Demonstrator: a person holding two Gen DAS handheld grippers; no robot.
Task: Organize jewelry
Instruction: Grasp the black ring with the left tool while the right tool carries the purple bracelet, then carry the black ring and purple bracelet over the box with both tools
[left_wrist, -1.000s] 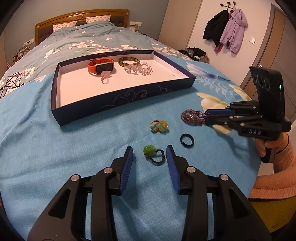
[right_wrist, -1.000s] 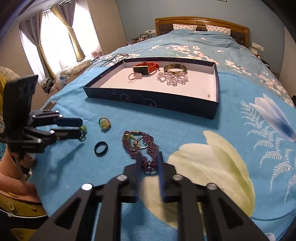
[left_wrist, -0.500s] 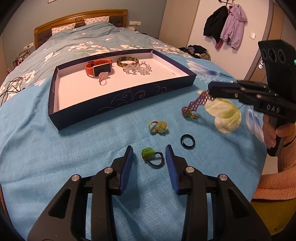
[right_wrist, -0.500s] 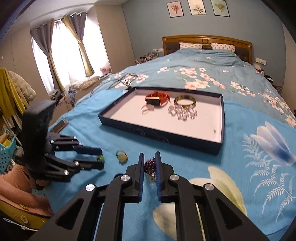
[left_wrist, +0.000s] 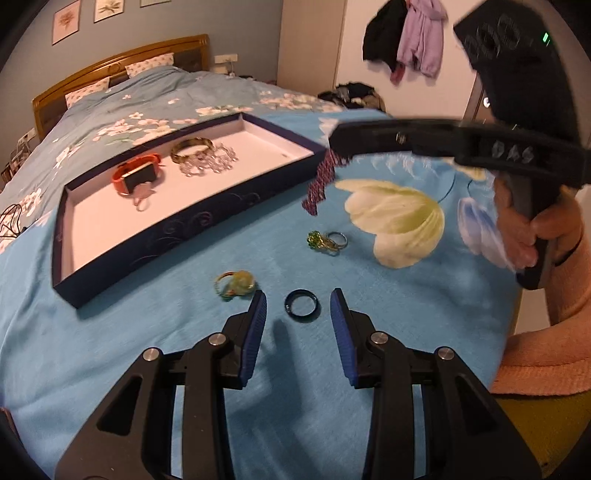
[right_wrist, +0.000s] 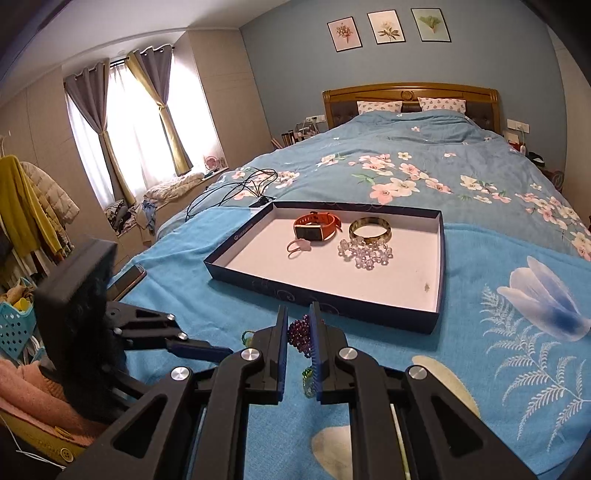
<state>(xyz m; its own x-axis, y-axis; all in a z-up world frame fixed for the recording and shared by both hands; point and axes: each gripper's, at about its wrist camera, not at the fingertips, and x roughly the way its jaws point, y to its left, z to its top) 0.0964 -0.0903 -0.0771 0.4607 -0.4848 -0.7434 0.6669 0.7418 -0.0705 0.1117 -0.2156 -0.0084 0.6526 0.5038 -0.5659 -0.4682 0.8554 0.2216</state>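
Looking along the left gripper (left_wrist: 298, 308), its 2 blue-padded fingers stand spread, with a black ring (left_wrist: 302, 305) lying on the blue floral bedspread (left_wrist: 110, 350) between their tips. Just left of the tips sits a yellow-green beaded ring (left_wrist: 236, 283); ahead lies a green-stone silver ring (left_wrist: 327, 242), and beyond it a shallow navy tray (left_wrist: 177, 225).

From the right wrist, the right gripper (right_wrist: 298, 328) is clamped on a purple beaded bracelet (right_wrist: 300, 334), raised just in front of the tray's near wall (right_wrist: 332, 304). Inside lie an orange smartwatch (right_wrist: 316, 226), a gold bangle (right_wrist: 370, 228) and clear crystal beads (right_wrist: 365, 253).
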